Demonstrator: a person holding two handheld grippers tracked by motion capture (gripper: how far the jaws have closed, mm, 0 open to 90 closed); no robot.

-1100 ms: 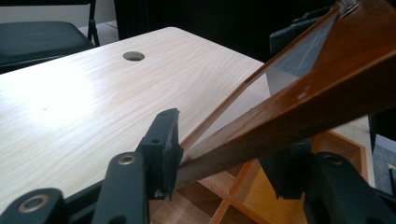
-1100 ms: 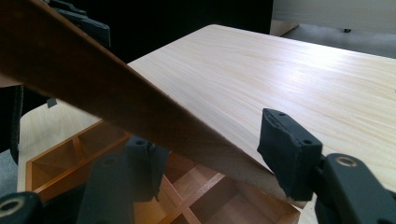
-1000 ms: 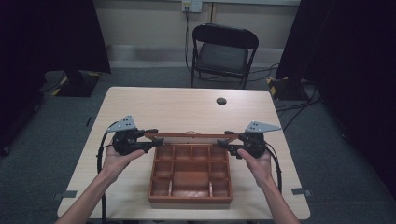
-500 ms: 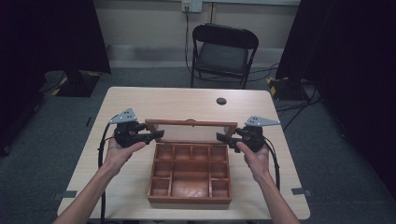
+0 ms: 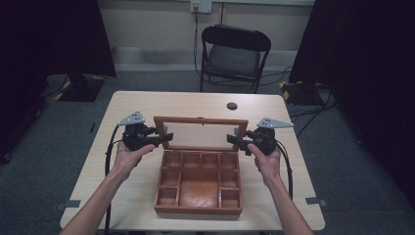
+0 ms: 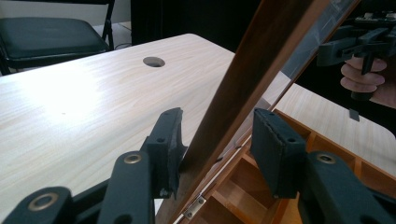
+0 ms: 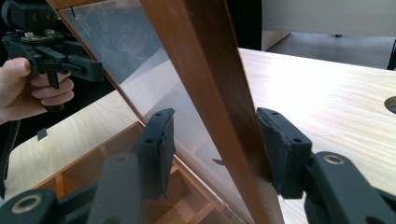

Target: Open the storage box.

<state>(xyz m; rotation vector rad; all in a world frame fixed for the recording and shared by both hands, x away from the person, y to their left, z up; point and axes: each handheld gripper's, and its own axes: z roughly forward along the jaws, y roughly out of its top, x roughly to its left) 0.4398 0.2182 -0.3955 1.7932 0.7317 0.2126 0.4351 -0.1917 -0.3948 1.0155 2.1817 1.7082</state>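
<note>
A wooden box [image 5: 198, 209] with several bare compartments lies in the middle of the table, and its glass-panelled lid [image 5: 200, 120] stands raised at the far side. My left gripper [image 5: 169, 137] is at the lid's left edge and my right gripper [image 5: 230, 140] at its right edge. In the left gripper view the open left gripper [image 6: 217, 135] straddles the lid's wooden frame [image 6: 261, 60], whose far side rests against the left jaw. In the right gripper view the open right gripper [image 7: 215, 140] straddles the frame [image 7: 196, 56], which touches the right jaw. Neither gripper clamps the lid.
The light wooden table [image 5: 147, 107] has a round cable hole [image 5: 232, 105] behind the box. A black folding chair [image 5: 235, 54] stands beyond the far edge. Cables trail from both grippers down the table sides. Dark curtains flank the room.
The lid has swung up from nearly flat on the box to almost upright. Both grippers rose and moved away from me with its side edges.
</note>
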